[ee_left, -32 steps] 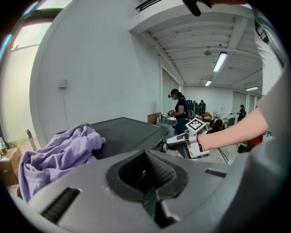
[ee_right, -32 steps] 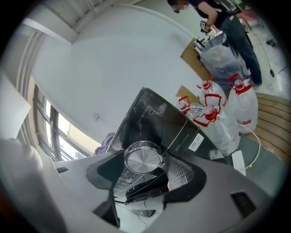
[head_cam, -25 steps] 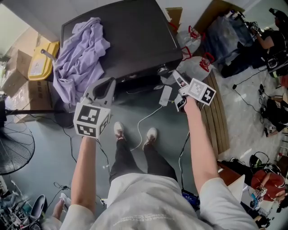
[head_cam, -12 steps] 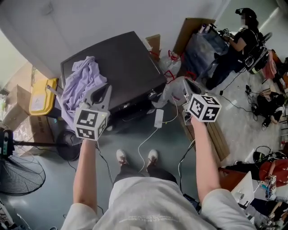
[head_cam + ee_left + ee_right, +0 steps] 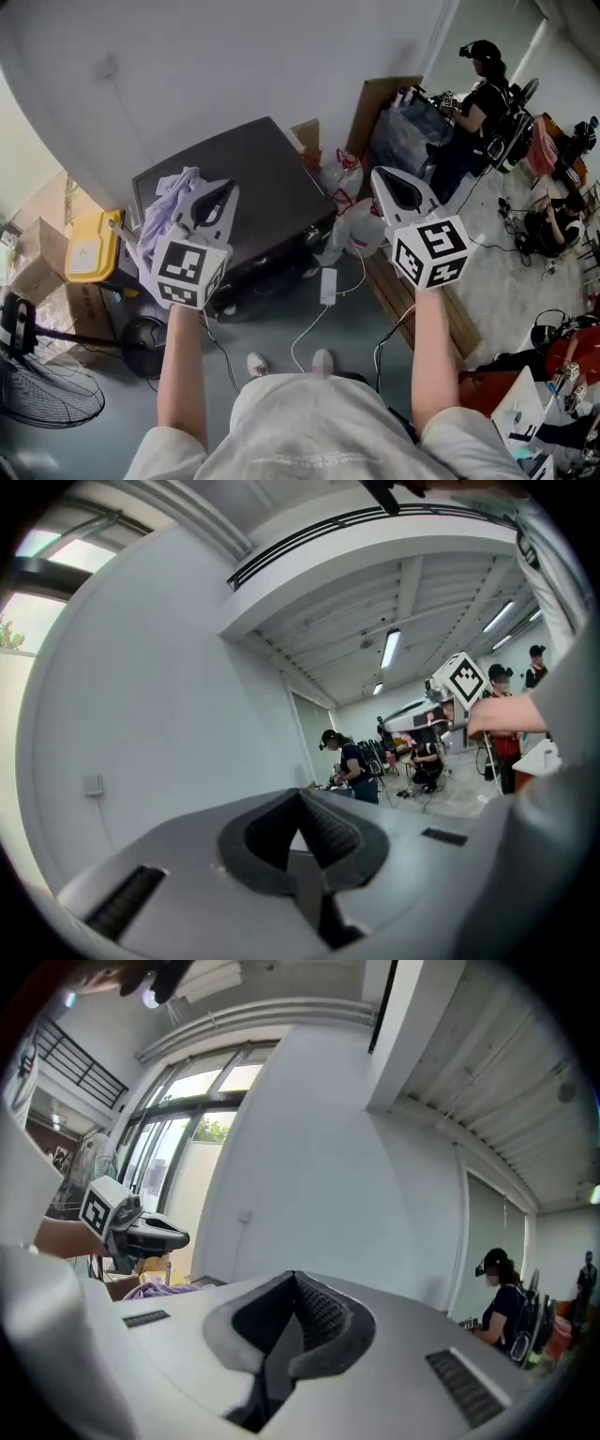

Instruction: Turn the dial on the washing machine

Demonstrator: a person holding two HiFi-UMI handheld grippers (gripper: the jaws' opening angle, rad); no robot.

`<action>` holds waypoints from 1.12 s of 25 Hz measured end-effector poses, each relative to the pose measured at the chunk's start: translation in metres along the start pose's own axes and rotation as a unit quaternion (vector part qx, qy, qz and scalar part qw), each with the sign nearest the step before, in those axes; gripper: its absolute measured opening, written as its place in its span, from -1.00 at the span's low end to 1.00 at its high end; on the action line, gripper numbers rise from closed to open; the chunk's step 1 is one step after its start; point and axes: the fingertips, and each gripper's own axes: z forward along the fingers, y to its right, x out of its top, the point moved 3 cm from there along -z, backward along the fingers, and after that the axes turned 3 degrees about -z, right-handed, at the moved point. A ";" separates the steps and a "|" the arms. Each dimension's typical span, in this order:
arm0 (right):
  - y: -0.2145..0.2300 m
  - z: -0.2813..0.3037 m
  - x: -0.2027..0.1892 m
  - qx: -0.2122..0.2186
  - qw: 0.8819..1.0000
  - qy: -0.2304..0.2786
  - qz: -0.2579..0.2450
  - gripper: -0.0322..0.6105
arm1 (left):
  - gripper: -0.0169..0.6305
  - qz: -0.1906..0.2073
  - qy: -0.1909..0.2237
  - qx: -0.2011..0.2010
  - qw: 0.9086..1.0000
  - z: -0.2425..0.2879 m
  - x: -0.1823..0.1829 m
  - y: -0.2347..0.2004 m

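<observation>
The washing machine [image 5: 253, 178] is a dark box against the wall, seen from above in the head view, with a lilac cloth [image 5: 173, 202] heaped on its left side. I cannot make out its dial. My left gripper [image 5: 225, 189] is held up over the machine's left half, jaws together and empty. My right gripper [image 5: 380, 174] is raised to the right of the machine, also shut on nothing. In both gripper views the closed jaws [image 5: 300, 794] [image 5: 294, 1277] point at the bare wall, and each shows the other gripper [image 5: 441, 700] [image 5: 141, 1227] in the air.
White plastic bags [image 5: 352, 225], cardboard [image 5: 375, 103] and a wooden pallet [image 5: 412, 300] lie right of the machine. A white cable with an adapter [image 5: 328, 286] trails on the floor in front. A yellow box [image 5: 92, 248] and a fan [image 5: 37, 394] stand at the left. A person [image 5: 478, 89] works at the far right.
Both grippers have risen from the machine's front edge to chest height. The right one has swung up and away to the right. The head view has tilted up toward the wall.
</observation>
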 end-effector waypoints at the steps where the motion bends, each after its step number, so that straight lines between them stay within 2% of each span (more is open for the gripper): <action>1: -0.004 -0.002 0.010 0.002 1.000 0.006 -0.011 -0.85 | -0.91 0.003 0.006 0.001 1.000 -0.003 0.007 -0.001; 6: -0.020 -0.014 0.050 0.008 0.998 0.037 -0.054 -0.85 | -0.91 0.010 0.041 0.003 0.999 -0.015 0.042 -0.005; 11: -0.030 -0.020 0.072 0.010 0.996 0.056 -0.069 -0.85 | -0.91 0.027 0.062 0.011 0.998 -0.030 0.061 -0.004; 17: -0.038 -0.014 0.068 0.021 0.996 0.050 -0.073 -0.86 | -0.91 0.026 0.069 0.011 0.997 -0.039 0.067 -0.003; 28: -0.041 -0.010 0.055 0.025 0.997 0.045 -0.061 -0.86 | -0.91 0.020 0.056 0.009 0.998 -0.042 0.056 -0.001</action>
